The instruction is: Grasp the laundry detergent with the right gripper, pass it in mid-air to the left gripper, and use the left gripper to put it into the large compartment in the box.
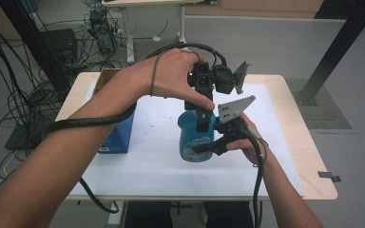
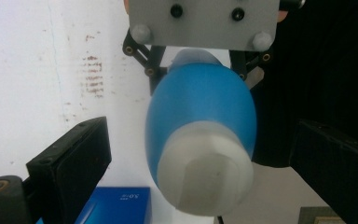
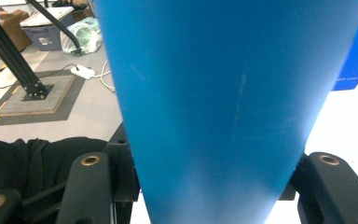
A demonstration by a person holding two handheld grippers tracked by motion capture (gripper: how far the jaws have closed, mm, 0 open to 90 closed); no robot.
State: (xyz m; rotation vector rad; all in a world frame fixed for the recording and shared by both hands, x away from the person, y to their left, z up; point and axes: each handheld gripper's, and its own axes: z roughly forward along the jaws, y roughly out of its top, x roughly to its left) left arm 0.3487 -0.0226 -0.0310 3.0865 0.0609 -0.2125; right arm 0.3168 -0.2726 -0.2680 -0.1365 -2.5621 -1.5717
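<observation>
So the bottle [image 1: 196, 137] I'm working with is blue plastic, smooth and a bit scuffed, with a frosted whitish cap [image 2: 205, 175] and a round label low on its side. It's fat through the body and narrows toward the cap end. It stands upright near the middle of the white mat [image 1: 157, 156] on the desk [image 1: 309, 156], long axis vertical, cap pointing straight up at my left hand-held gripper [image 1: 202, 124]. That one hangs directly over it, pointing down, jaws spread wide on either side of the cap without touching it. My right hand-held gripper [image 1: 208, 147] comes in from the side and is clamped on the bottle body, pads pressed against both flanks. A darker blue box [image 1: 119, 135] sits on the mat well off to the left.
</observation>
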